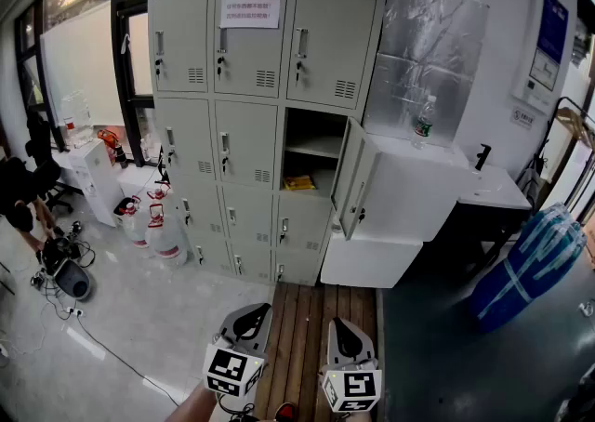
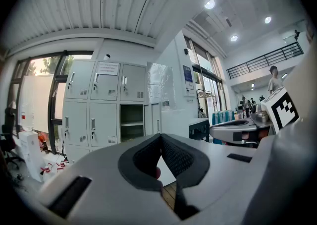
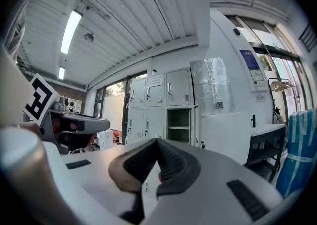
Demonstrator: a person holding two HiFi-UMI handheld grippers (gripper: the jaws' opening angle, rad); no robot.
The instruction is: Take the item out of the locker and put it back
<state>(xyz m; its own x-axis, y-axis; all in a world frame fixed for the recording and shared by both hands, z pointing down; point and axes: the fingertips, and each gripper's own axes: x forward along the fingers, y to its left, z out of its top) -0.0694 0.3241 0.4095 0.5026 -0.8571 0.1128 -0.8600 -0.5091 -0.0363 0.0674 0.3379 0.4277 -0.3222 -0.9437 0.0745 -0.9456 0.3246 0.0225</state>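
Grey floor (image 1: 139, 318) lies open at the left up to the water jugs (image 1: 160, 228), which crowd the lower left corner of the locker bank (image 1: 191, 146). A paper notice (image 1: 249, 7) with red writing, too small to read, is stuck on the top middle door. In the right column, second row down, one compartment stands open. Its door (image 1: 351, 178) swings out to the right, edge-on toward the white surface (image 1: 488, 186) beside it, where a bottle (image 1: 424, 123) stands. A yellow item (image 1: 298, 182) lies flat on the floor of that open compartment, under its inner shelf. A blue poster (image 1: 551, 28) hangs on the right wall, its print unreadable, and a blue wrapped bundle (image 1: 525, 264) leans at the far right.

A wooden strip (image 1: 311, 332) runs from the lockers toward the person, clear along its length. The left gripper (image 1: 248, 316) and the right gripper (image 1: 342, 329) hover over its near end, side by side, both well short of the item. Each has its jaws pressed together with nothing between them.
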